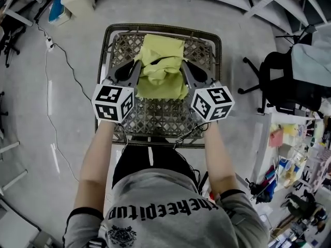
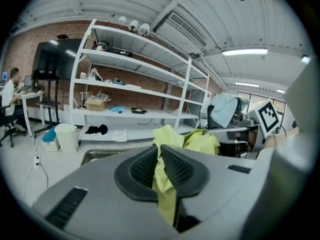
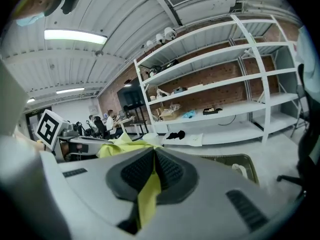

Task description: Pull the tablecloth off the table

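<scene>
Black-and-white marker cubes (image 1: 113,102) are sitting nearest you, one topping each claw as you are holding both out over the counter. Your left claw (image 1: 137,65) is pinching a fold of the yellow-green cloth (image 1: 161,61). Its ribbed pads (image 2: 145,166) are pressing together on the fabric, with nothing but the cloth between them. Your right claw (image 1: 184,65) is gripping another fold just as tightly. The cloth is sitting bunched in a heap between the two claws, covering the middle and far part of the counter (image 1: 155,123). The counter's woven lattice top is showing bare on your side. Beyond it, a black chair (image 1: 279,81) is standing on the grey floor (image 1: 26,87) to your right.
</scene>
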Action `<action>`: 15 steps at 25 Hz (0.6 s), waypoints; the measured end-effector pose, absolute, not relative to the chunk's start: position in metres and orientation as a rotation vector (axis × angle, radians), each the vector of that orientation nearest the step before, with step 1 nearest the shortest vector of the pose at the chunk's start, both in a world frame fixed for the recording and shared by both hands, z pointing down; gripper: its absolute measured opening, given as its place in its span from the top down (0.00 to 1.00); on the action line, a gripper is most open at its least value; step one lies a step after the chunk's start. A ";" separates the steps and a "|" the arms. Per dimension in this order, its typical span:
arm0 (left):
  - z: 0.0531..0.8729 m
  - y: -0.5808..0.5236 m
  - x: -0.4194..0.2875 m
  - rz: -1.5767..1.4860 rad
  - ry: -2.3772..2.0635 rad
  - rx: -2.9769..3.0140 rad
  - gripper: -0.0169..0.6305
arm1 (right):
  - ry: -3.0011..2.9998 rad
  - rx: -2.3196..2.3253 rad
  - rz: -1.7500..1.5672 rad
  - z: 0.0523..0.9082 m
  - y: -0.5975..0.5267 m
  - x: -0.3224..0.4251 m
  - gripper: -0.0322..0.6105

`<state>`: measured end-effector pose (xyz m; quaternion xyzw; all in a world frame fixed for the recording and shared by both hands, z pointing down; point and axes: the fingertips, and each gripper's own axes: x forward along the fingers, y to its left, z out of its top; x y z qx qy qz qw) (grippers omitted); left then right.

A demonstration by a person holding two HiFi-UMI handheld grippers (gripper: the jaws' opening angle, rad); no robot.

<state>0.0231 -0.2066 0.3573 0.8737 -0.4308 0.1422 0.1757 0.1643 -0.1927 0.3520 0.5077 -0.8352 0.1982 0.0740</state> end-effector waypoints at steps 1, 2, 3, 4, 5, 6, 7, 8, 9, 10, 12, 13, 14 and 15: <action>0.358 -0.211 0.023 0.407 -1.214 2.478 0.92 | -2.502 1.530 0.596 0.353 -0.197 0.164 0.92; 0.359 -0.216 0.024 0.411 -1.207 2.482 0.92 | -2.496 1.537 0.598 0.353 -0.201 0.165 0.92; 0.360 -0.220 0.024 0.415 -1.197 2.485 0.92 | -2.489 1.545 0.600 0.354 -0.205 0.165 0.92; 0.361 -0.224 0.025 0.417 -1.186 2.487 0.92 | -2.481 1.554 0.604 0.355 -0.209 0.165 0.92; 0.363 -0.228 0.025 0.419 -1.176 2.488 0.92 | -2.474 1.563 0.607 0.357 -0.212 0.166 0.92; 0.365 -0.233 0.026 0.421 -1.167 2.489 0.92 | -2.467 1.571 0.607 0.358 -0.216 0.166 0.92; 0.367 -0.237 0.027 0.422 -1.160 2.490 0.92 | -2.461 1.578 0.606 0.359 -0.220 0.167 0.92; 0.369 -0.242 0.027 0.424 -1.154 2.490 0.92 | -2.455 1.585 0.605 0.360 -0.224 0.167 0.92; 0.371 -0.247 0.028 0.426 -1.149 2.491 0.92 | -2.450 1.593 0.605 0.362 -0.229 0.168 0.92; 0.373 -0.252 0.029 0.426 -1.145 2.492 0.92 | -2.443 1.600 0.606 0.363 -0.233 0.168 0.92; 0.377 -0.262 0.031 0.426 -1.136 2.491 0.92 | -2.427 1.612 0.607 0.367 -0.242 0.171 0.92; 0.380 -0.267 0.033 0.427 -1.130 2.488 0.92 | -2.418 1.617 0.609 0.370 -0.246 0.172 0.92; 0.382 -0.271 0.034 0.430 -1.124 2.486 0.92 | -2.409 1.621 0.615 0.373 -0.251 0.173 0.92; 0.385 -0.275 0.036 0.434 -1.117 2.483 0.92 | -2.401 1.626 0.624 0.376 -0.255 0.175 0.92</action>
